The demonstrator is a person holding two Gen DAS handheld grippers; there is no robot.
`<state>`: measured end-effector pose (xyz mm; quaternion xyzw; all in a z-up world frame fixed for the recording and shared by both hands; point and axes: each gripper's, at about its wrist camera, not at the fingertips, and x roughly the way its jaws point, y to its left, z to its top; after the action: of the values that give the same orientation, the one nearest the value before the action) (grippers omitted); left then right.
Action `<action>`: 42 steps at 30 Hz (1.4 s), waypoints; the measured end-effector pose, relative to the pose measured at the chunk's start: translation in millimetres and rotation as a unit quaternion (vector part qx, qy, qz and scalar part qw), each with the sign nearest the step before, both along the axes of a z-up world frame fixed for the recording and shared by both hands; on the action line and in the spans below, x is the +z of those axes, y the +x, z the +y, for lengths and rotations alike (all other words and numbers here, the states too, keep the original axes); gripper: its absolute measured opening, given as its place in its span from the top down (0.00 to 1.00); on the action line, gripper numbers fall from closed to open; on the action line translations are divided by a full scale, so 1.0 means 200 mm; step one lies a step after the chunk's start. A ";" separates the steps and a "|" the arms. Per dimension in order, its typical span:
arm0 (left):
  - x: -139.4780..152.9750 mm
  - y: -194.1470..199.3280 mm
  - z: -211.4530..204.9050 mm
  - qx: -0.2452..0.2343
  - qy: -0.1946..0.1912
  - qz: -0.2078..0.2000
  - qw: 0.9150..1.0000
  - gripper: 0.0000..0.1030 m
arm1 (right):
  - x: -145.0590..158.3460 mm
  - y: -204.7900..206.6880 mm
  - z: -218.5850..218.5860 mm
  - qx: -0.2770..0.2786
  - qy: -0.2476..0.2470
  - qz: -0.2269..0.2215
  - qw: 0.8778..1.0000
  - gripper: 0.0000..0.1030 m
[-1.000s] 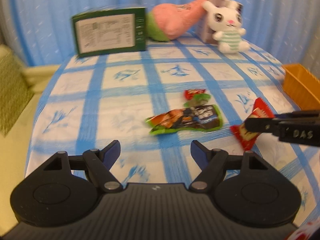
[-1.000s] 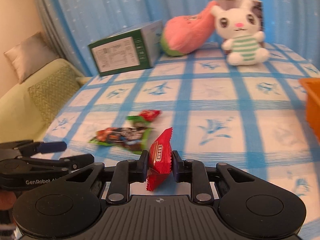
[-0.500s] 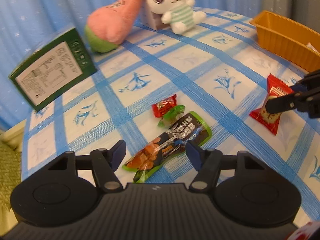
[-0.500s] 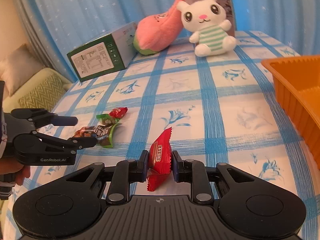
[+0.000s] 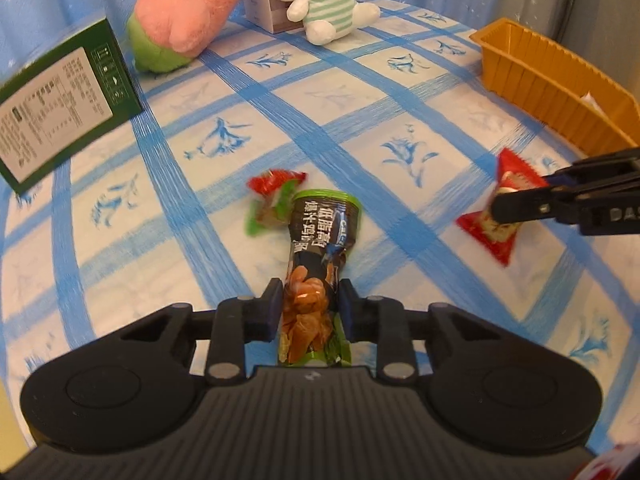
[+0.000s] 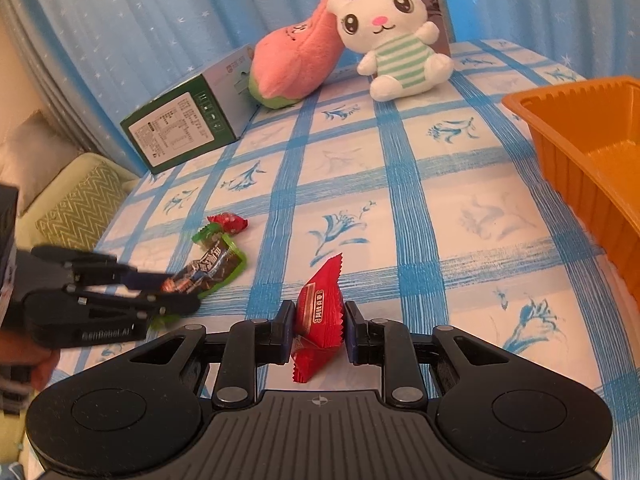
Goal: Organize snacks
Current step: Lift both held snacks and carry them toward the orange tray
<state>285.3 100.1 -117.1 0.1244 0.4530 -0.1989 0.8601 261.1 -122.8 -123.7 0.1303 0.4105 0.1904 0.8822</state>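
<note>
1. Grip, left: left gripper [image 5: 308, 306] was closed on the near end of the long green-edged snack packet [image 5: 320, 248]; both pads pressed its sides. Far end pointed away from the claw toward the two small candies [image 5: 272, 200]. Could not tell whether that far end rested on the tablecloth [image 5: 360, 120] or had lifted off it.

2. Grip, right: right gripper [image 6: 318, 330] was closed on the red snack packet [image 6: 320, 312], pinched at its middle and standing on edge between the pads, one corner up, one hanging below.

3. Likely reason for holds — a flat foil packet offers little to pinch from above, so each was taken across its narrow width; judged secure enough for a carry.

4. Target: orange tray [image 6: 580, 152] sat on the cloth ahead and to the right of the right claw, near but apart. From the left wrist view the tray [image 5: 540, 76] lay well off to the right, beyond the right claw.

5. Judgement — red packet was closest to deposit; green packet had the longer trip, and its loose end might swing
</note>
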 end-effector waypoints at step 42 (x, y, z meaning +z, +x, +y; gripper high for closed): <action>0.14 -0.44 -0.28 0.184 -0.049 -0.030 0.981 0.75 | 0.17 -0.31 -0.18 -0.023 -0.033 -0.015 0.999 0.76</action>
<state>197.9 44.5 -90.1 0.0023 0.4314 -0.0557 0.9004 200.0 -159.4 -90.4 0.1077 0.4001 0.1586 0.8962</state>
